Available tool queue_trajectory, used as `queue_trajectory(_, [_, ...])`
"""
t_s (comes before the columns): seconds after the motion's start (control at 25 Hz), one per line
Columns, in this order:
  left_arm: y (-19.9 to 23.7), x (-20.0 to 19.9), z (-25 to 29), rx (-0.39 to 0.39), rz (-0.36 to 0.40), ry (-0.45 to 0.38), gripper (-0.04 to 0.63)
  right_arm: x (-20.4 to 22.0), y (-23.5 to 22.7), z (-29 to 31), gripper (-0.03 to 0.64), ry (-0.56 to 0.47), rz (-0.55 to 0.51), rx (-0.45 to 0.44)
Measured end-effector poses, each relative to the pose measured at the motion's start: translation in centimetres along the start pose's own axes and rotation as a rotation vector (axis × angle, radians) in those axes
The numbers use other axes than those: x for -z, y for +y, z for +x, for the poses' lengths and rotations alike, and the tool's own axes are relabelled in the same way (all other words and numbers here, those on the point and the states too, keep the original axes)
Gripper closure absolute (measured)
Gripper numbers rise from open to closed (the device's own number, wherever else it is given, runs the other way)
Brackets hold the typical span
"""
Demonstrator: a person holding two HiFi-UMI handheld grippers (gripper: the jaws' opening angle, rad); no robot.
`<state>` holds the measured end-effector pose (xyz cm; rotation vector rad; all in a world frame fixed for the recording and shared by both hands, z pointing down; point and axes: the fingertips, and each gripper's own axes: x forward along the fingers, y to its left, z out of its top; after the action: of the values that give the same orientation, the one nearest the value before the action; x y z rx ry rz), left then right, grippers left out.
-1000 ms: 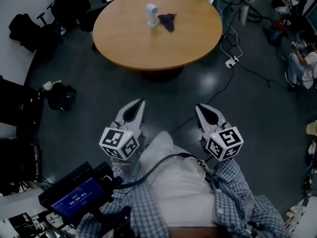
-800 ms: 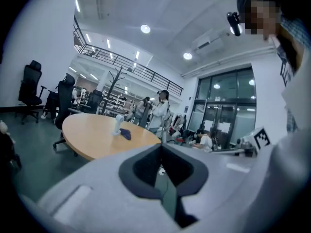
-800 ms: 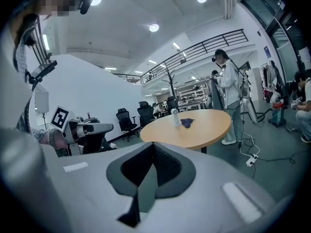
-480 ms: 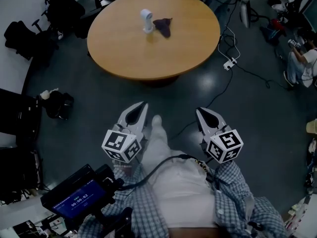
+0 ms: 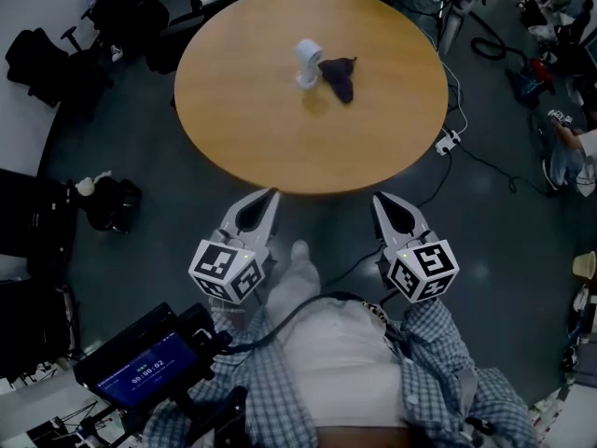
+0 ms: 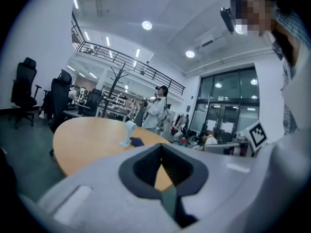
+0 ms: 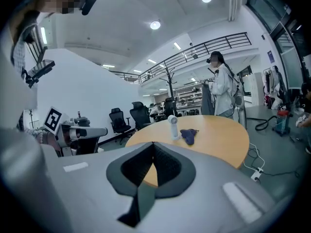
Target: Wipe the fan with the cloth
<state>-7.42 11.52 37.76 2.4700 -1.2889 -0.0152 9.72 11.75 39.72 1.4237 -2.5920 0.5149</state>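
Fingers (image 5: 250, 217) pressed together, empty, on both left gripper (image 5: 266, 197) and right gripper (image 5: 383, 201). Tips now at the near edge of the table (image 5: 242, 110), closer than a second ago. White fan (image 5: 306, 62) upright toward the far side, dark cloth (image 5: 340, 76) just right of it. Fan's blades too small to make out.

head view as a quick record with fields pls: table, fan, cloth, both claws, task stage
table: round, wooden top
fan: small, white, upright near the table's middle
cloth: dark, crumpled, lying just right of the fan; contact unclear
left claw: shut, empty, by the table's near edge
right claw: shut, empty, by the table's near edge
task stage: not begun; cloth not yet picked up
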Motion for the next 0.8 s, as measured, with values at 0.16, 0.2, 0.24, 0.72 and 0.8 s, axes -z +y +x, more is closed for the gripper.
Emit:
queue_trajectory(0.16, [3.1, -1.5, 2.3, 0.02, 0.021, 0.015, 0.597, -1.1, -0.6, 4.0, 0.614, 0.001, 0.022, 0.025])
queue_trajectory(0.2, [3.7, -1.6, 2.9, 0.028, 0.033, 0.025, 0.595, -1.1, -0.8, 4.9, 0.614, 0.003, 0.027, 0.033])
queue_trajectory(0.24, [4.3, -1.7, 3.5, 0.036, 0.041, 0.036, 0.595, -1.1, -0.8, 5.7, 0.614, 0.006, 0.029, 0.039])
queue_trajectory(0.72, [6.7, -1.3, 10.6, 0.117, 0.004, 0.111, 0.597, -1.4, -5.3, 11.4, 0.614, 0.1, 0.037, 0.06])
queue_trajectory(0.8, [6.8, -1.6, 12.2, 0.125, 0.011, 0.106, 0.596, -2.1, -6.3, 12.5, 0.614, 0.105, 0.005, 0.046])
